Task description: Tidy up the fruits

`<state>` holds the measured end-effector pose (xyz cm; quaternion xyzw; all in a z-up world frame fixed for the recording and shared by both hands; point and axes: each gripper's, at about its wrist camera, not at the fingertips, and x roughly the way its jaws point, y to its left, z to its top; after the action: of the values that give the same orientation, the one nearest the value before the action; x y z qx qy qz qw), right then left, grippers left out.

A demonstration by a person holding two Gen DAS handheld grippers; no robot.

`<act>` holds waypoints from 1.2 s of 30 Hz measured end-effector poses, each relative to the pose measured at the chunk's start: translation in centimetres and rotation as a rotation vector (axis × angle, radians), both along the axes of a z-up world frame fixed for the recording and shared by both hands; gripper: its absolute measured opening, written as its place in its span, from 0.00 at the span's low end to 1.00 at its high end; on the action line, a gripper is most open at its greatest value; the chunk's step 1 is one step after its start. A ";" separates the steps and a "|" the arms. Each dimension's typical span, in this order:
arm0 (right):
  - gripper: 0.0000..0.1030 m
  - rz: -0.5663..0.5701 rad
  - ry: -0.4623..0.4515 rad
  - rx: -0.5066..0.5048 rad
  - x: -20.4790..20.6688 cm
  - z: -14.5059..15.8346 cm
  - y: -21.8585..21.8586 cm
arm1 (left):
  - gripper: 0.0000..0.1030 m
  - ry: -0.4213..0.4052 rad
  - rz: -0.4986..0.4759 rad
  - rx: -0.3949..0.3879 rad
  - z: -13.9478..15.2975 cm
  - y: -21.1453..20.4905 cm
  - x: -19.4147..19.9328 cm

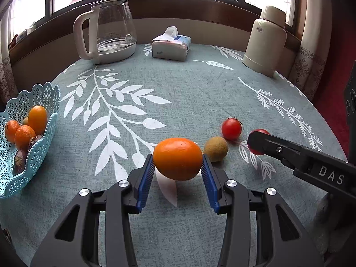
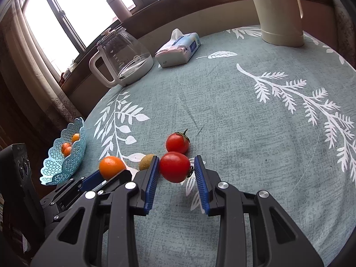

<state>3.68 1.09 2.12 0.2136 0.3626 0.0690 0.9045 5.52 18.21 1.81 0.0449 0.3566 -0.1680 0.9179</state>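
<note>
My left gripper [image 1: 178, 163] is shut on an orange [image 1: 178, 158], both blue pads pressing its sides just above the tablecloth. To its right lie a brown round fruit [image 1: 215, 149] and a red tomato [image 1: 231, 129]. In the right wrist view my right gripper [image 2: 176, 169] is shut on a second red tomato [image 2: 174, 166], with the other tomato [image 2: 178, 143] right behind it and the brown fruit [image 2: 145, 162] to the left. A light blue lattice basket [image 1: 52, 102] at the table's left edge holds several oranges [image 1: 36, 118] and dark fruits [image 1: 20, 160].
A glass kettle [image 1: 111, 26] with a white handle, a tissue pack [image 1: 171, 44] and a cream thermos [image 1: 264, 42] stand along the far side of the round table. A window sill runs behind them. The teal leaf-print cloth [image 1: 178, 89] covers the table.
</note>
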 end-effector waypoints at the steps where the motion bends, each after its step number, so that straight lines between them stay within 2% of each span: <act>1: 0.32 0.002 -0.003 -0.002 0.0 0.0 0.1 | 0.43 -0.003 0.005 -0.001 0.1 0.1 -0.1; 24: 0.32 0.044 -0.038 -0.001 -0.3 0.3 0.9 | 0.43 -0.050 0.116 -0.026 1.8 3.8 -1.7; 31: 0.32 0.053 -0.040 0.001 -0.4 0.4 1.2 | 0.43 -0.094 0.169 -0.035 3.6 5.7 -2.5; 36: 0.32 0.053 -0.040 0.000 -0.4 0.3 1.2 | 0.43 -0.155 0.209 -0.018 5.1 6.8 -3.2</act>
<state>3.28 2.28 2.47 0.2028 0.3499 0.0972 0.9094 2.29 24.99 6.88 0.0120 0.2858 -0.0708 0.9556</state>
